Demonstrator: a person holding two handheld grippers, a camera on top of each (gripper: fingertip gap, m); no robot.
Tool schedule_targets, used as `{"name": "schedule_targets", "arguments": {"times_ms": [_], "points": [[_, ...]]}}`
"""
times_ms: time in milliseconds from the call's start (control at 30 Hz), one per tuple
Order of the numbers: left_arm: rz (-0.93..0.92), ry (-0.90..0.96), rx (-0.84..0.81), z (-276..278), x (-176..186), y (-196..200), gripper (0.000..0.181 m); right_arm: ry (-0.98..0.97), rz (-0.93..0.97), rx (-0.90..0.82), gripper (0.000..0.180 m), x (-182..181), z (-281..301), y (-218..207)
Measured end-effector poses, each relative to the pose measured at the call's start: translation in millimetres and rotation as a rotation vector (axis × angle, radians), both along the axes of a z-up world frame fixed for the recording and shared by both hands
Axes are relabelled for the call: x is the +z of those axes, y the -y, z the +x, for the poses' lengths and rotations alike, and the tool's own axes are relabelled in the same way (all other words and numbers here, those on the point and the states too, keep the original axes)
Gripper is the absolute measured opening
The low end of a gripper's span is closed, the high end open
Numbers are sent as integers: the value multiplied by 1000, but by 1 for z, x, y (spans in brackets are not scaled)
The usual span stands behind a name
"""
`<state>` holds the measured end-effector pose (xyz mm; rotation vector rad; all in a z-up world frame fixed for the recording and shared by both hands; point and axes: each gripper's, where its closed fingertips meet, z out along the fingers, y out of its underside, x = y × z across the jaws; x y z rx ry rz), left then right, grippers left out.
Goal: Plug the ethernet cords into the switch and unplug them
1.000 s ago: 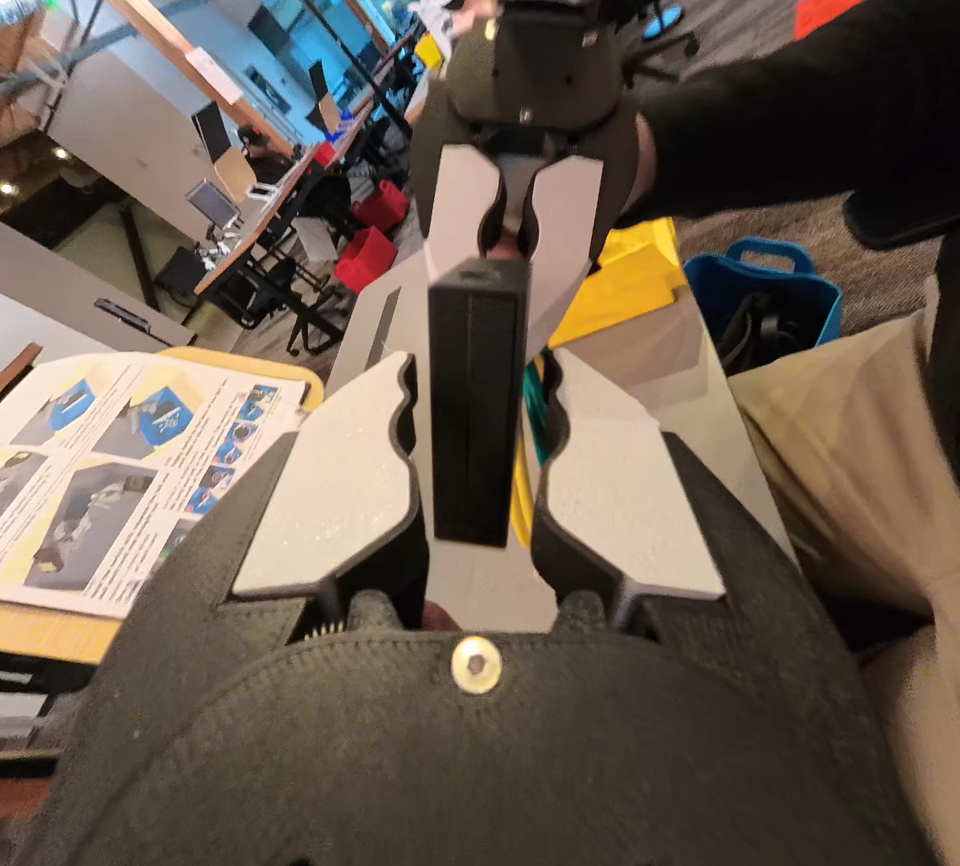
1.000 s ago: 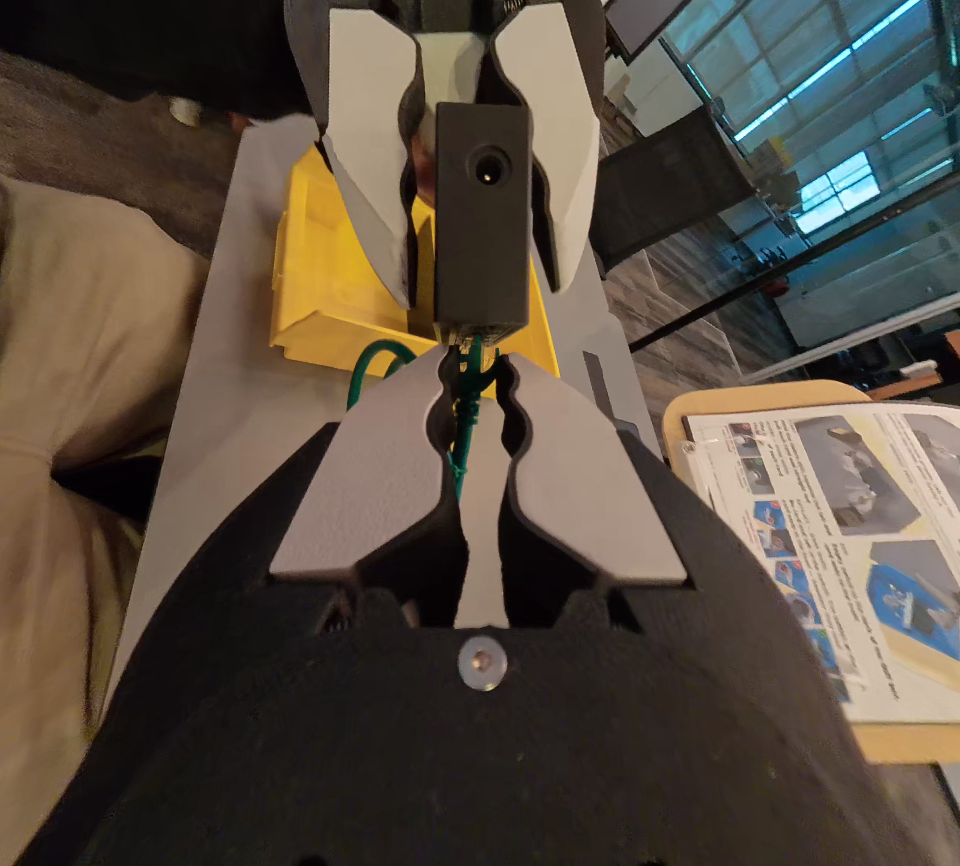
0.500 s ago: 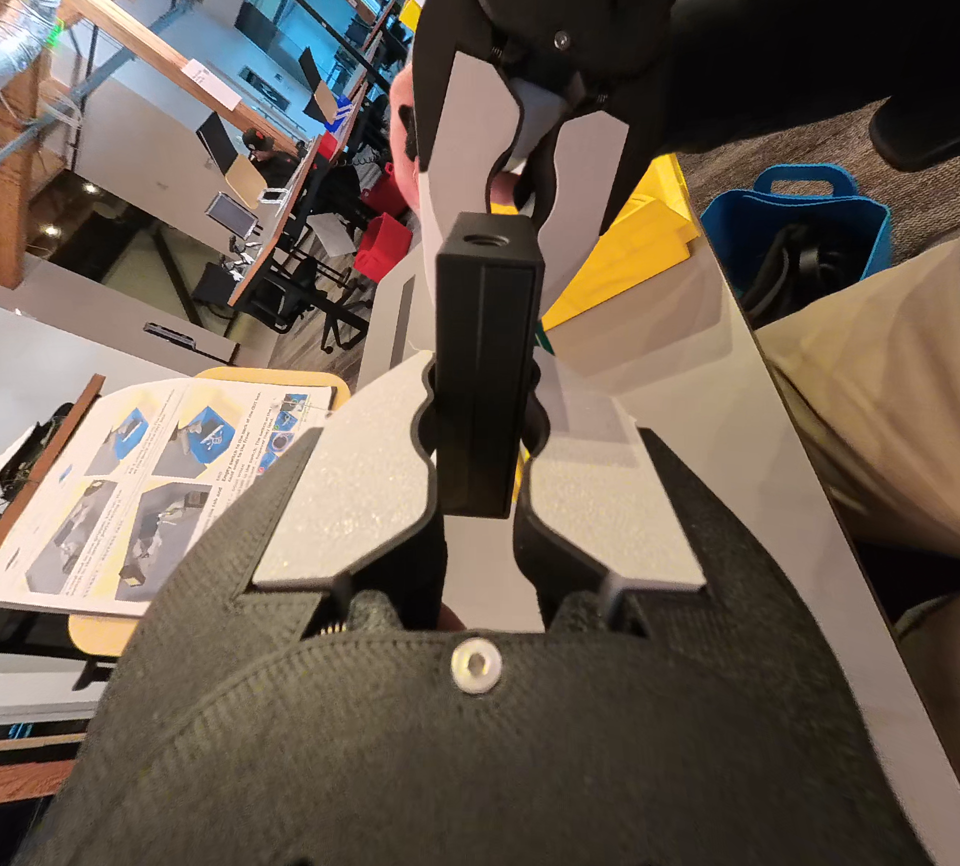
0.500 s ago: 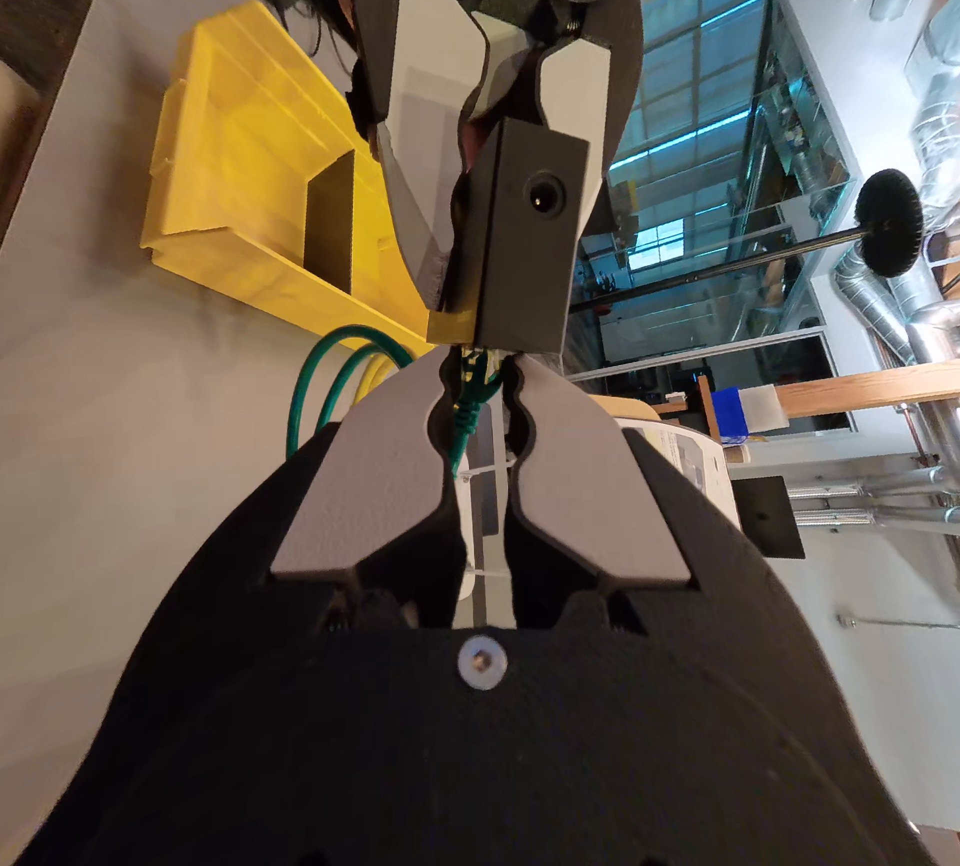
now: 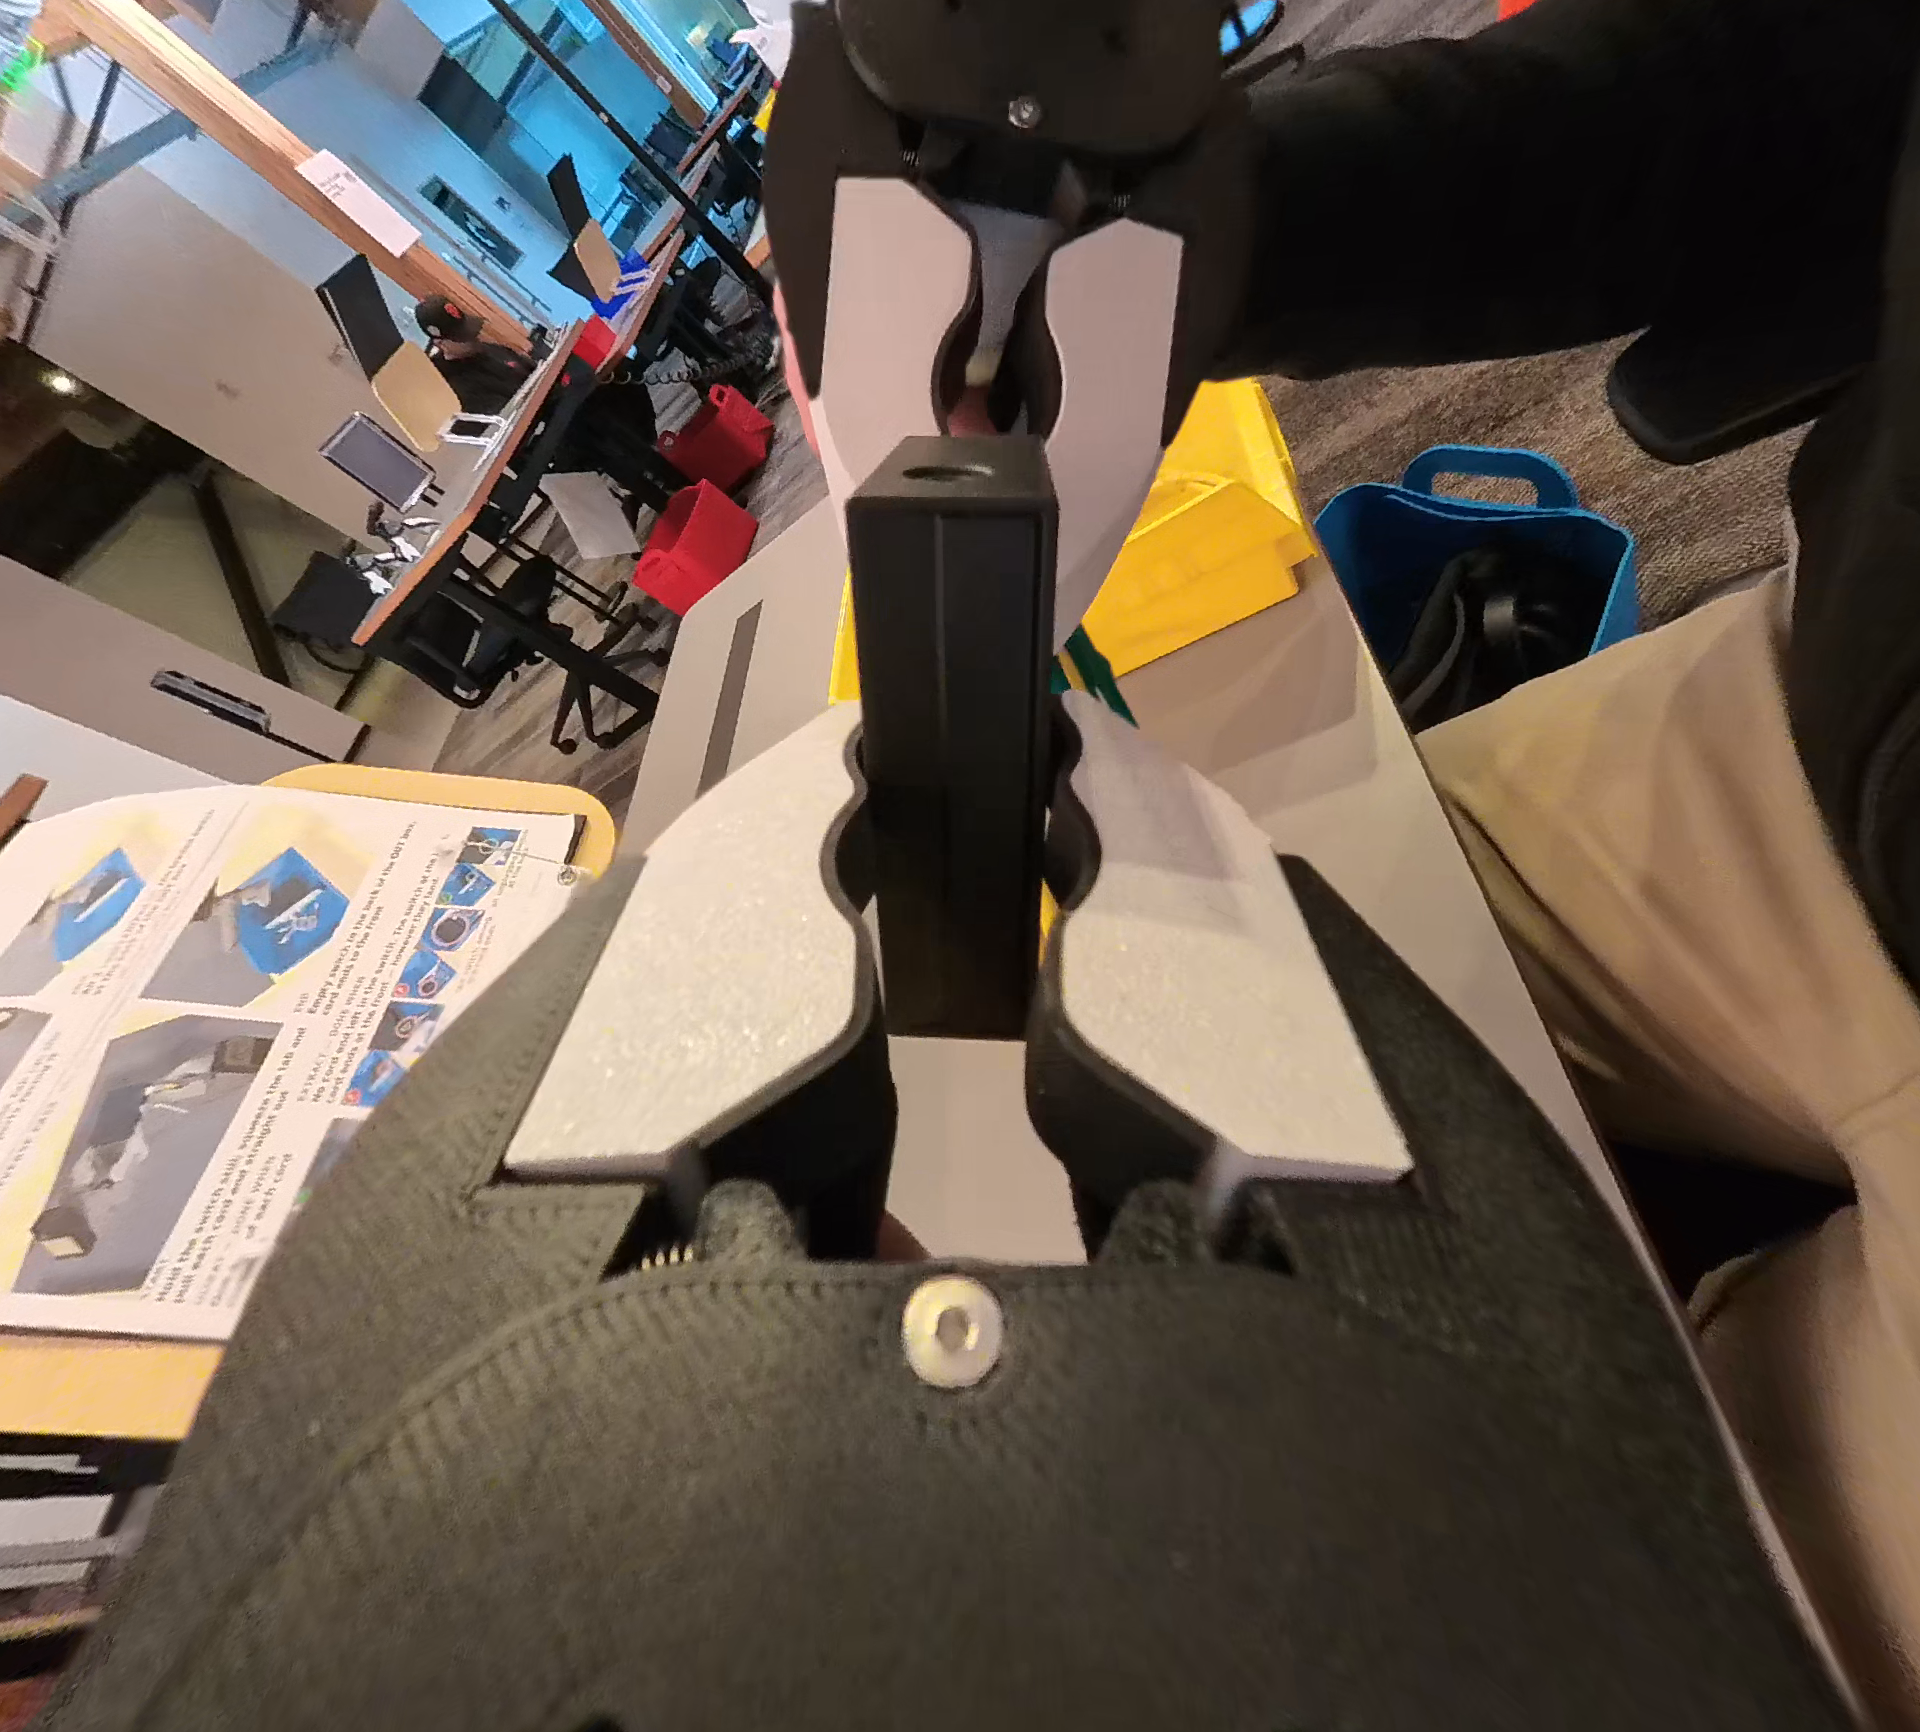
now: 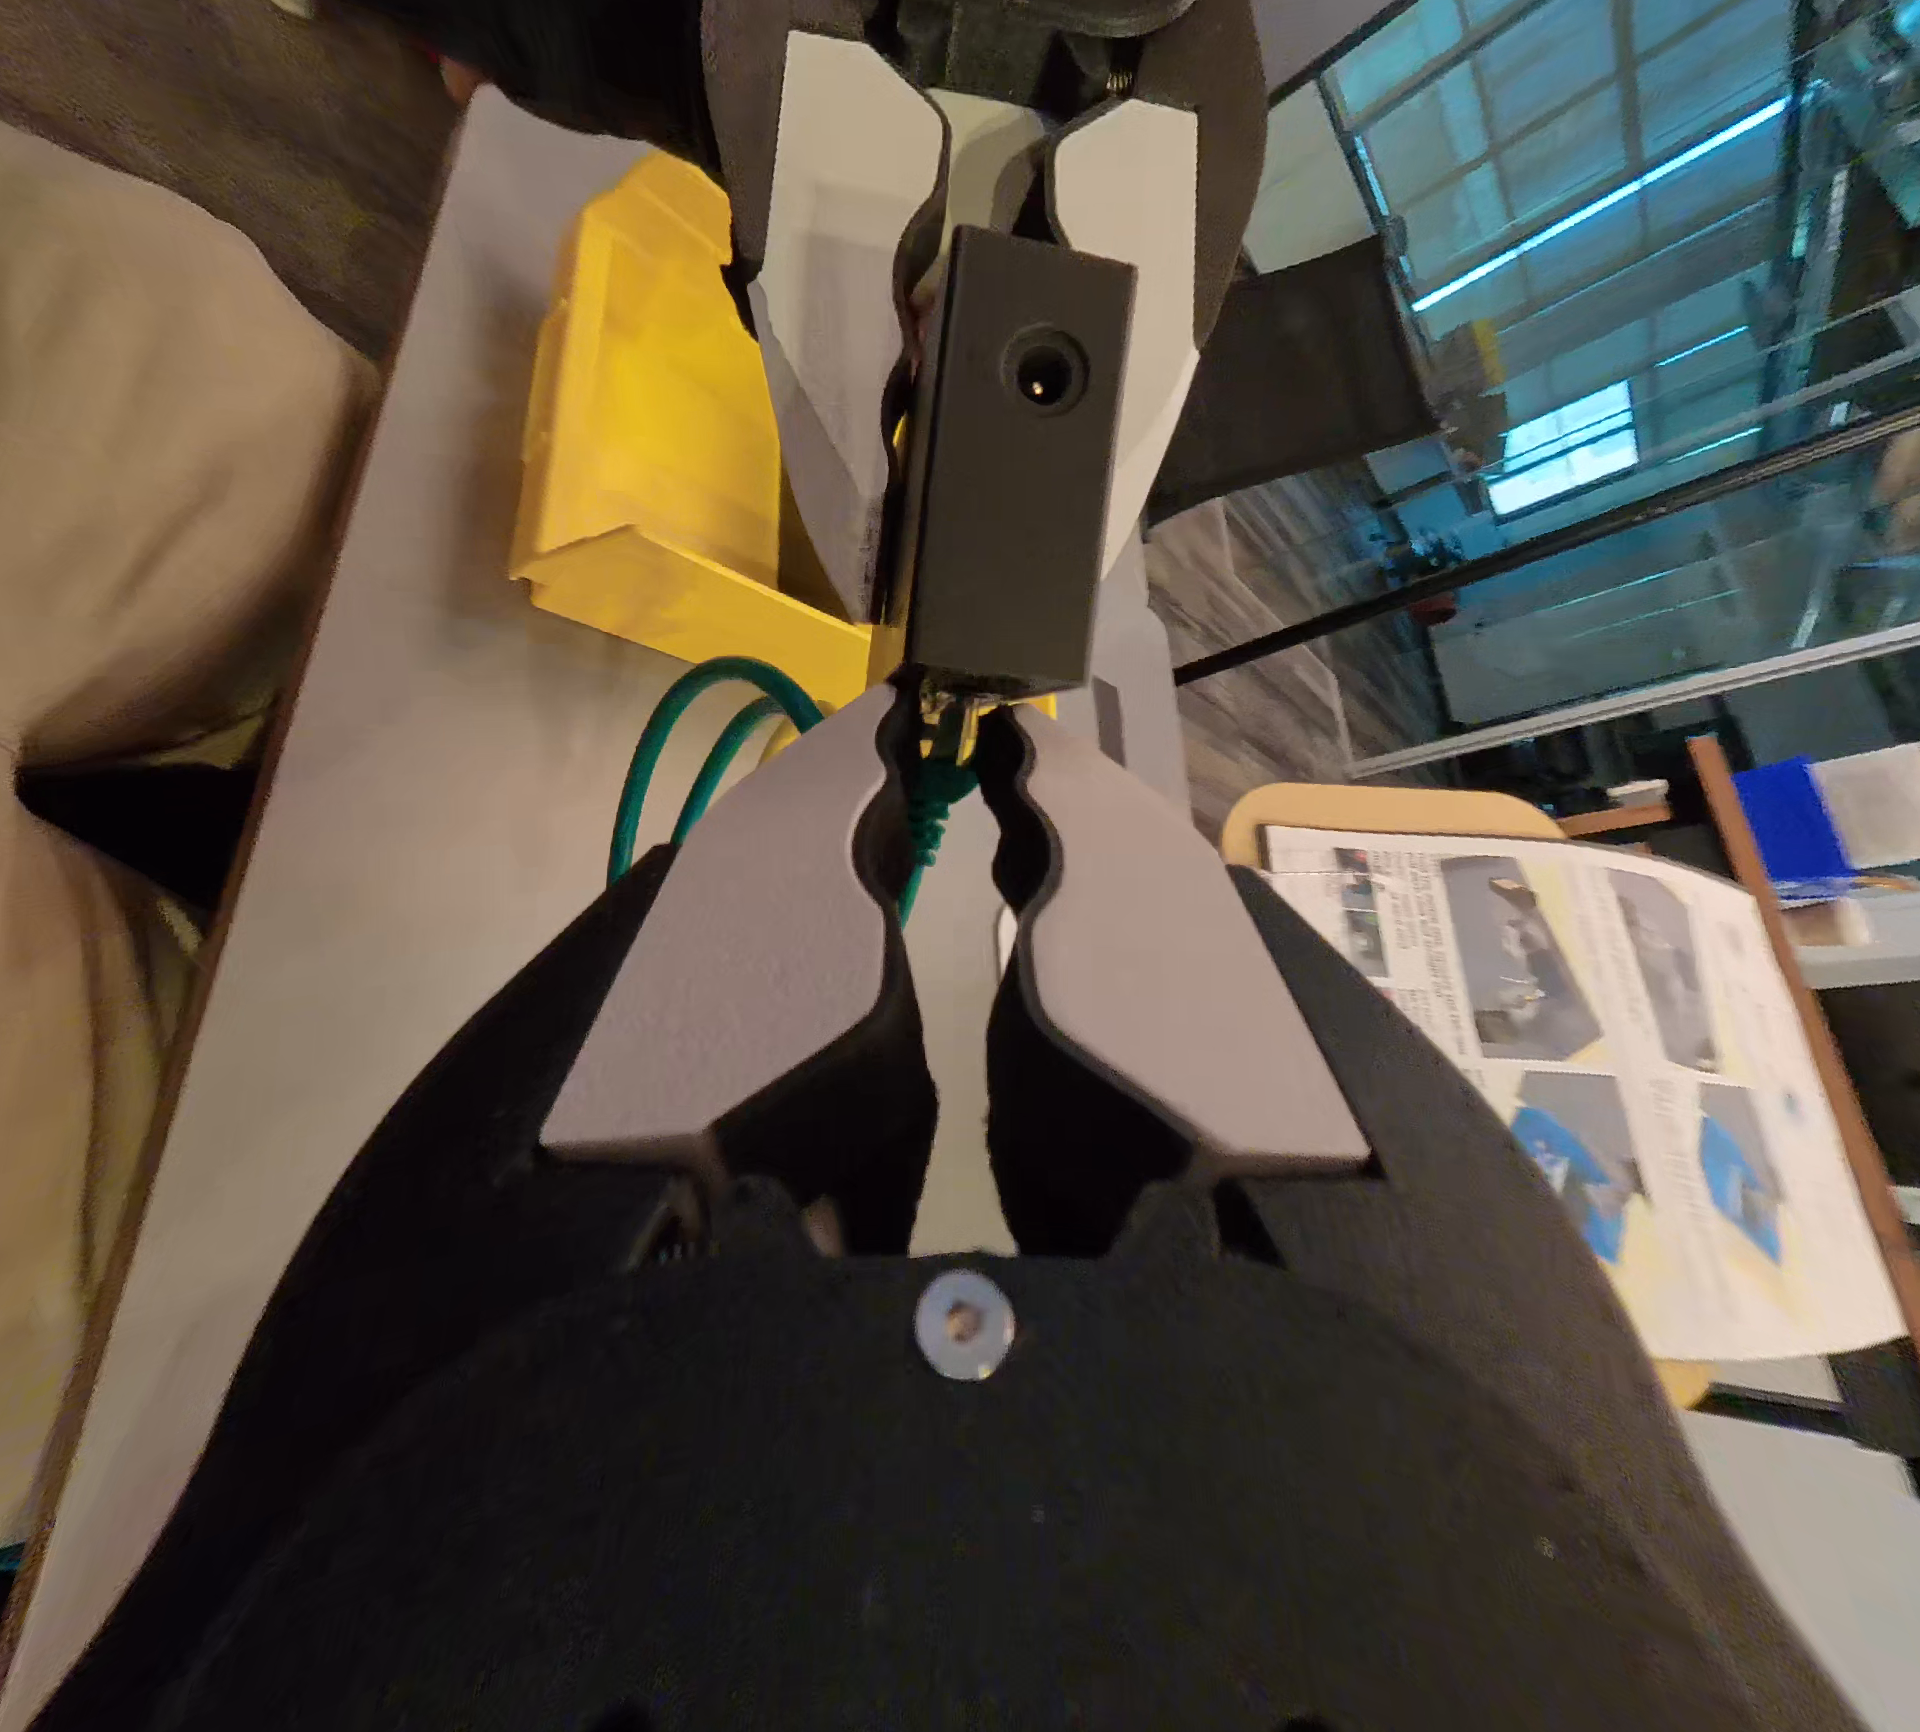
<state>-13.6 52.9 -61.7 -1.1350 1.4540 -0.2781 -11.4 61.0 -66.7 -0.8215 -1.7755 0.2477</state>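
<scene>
My left gripper [image 5: 956,747] is shut on the black switch [image 5: 951,799] and holds it above the grey table [image 5: 1299,747]. My right gripper [image 6: 948,726] faces it and is shut on the plug of the green ethernet cord [image 6: 935,778]. The plug meets the port face at the switch's [image 6: 1013,456] near end; I cannot tell how deep it sits. The cord loops [image 6: 665,768] down to the table. The left gripper [image 6: 977,560] shows opposite in the right wrist view, and the right gripper [image 5: 992,477] opposite in the left wrist view.
A yellow bin [image 6: 644,477] lies on the grey table [image 6: 416,851] behind the grippers. A picture instruction sheet [image 5: 208,1007] lies on a wooden board beside the table. A blue bin [image 5: 1475,560] stands on the floor. A person's beige trouser leg [image 5: 1662,851] is at the table edge.
My left gripper's fingers were spread beside the switch a second ago and are now shut on it. Both grippers tilted together and swung back. The right gripper kept its hold on the green plug.
</scene>
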Motion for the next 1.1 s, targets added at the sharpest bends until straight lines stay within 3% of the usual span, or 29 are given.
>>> {"name": "schedule_targets", "arguments": {"times_ms": [33,300,433,767,900,1000,1100], "points": [[-11,-1,2,0,-3,-1,28,8,-23,8,11,-2,0,-1],[-202,189,-115,4,-1,0,28,-43,-155,124,10,1,4,2],[-190,165,-94,4,-3,-2,28,-52,-222,140,10,0,5,1],[-28,2,131,-3,-7,-23,28,132,203,-261,10,-9,5,-27],[-25,35,135,-5,-4,-26,29,72,123,-281,10,-3,3,-30],[-93,109,45,-8,4,-13,28,20,-73,-107,8,-1,10,-21],[-160,209,25,-30,19,-18,28,-90,-223,-103,7,15,39,-40]]}}
